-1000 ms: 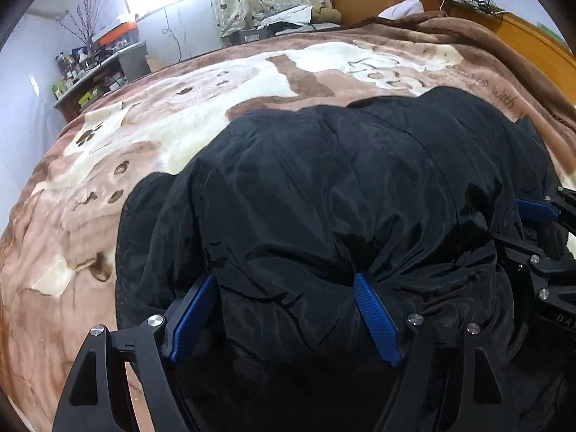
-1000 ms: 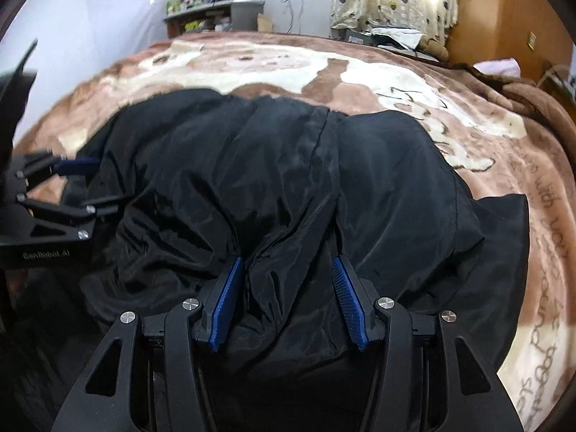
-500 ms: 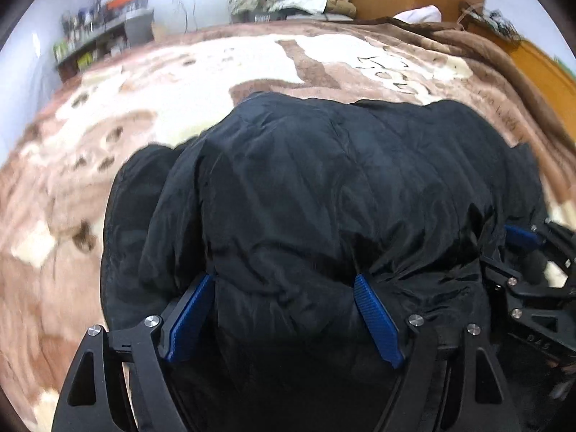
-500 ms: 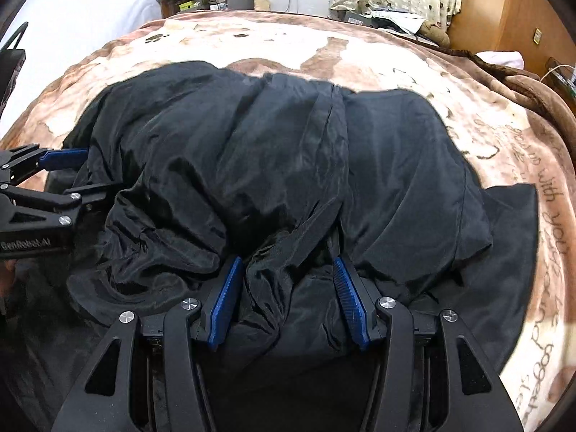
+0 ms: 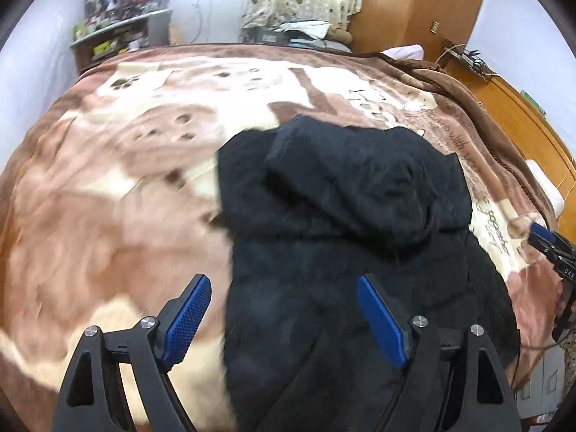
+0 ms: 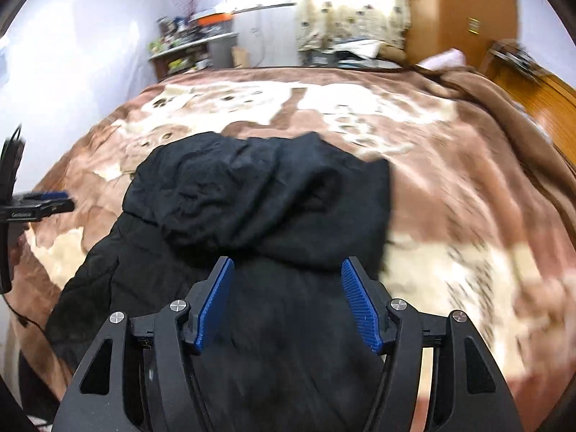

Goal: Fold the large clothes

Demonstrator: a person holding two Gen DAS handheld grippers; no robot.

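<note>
A large black padded jacket (image 5: pixel 345 223) lies on the bed, its far part folded back toward me into a thick roll; it also shows in the right wrist view (image 6: pixel 259 194). My left gripper (image 5: pixel 284 320) is open and empty, raised above the jacket's near left edge. My right gripper (image 6: pixel 288 298) is open and empty above the jacket's near part. The right gripper shows at the right edge of the left wrist view (image 5: pixel 547 241), the left gripper at the left edge of the right wrist view (image 6: pixel 46 201). Both stand apart from the cloth.
A brown and cream patterned blanket (image 5: pixel 118 180) covers the bed. A wooden headboard (image 5: pixel 518 115) runs along the right. A cluttered shelf (image 5: pixel 118 32) and a curtained window (image 6: pixel 345 3) stand at the far wall.
Both grippers have let go of the jacket, opened wider and pulled back and up. The jacket now lies folded over itself on the blanket. Both views are blurred by motion.
</note>
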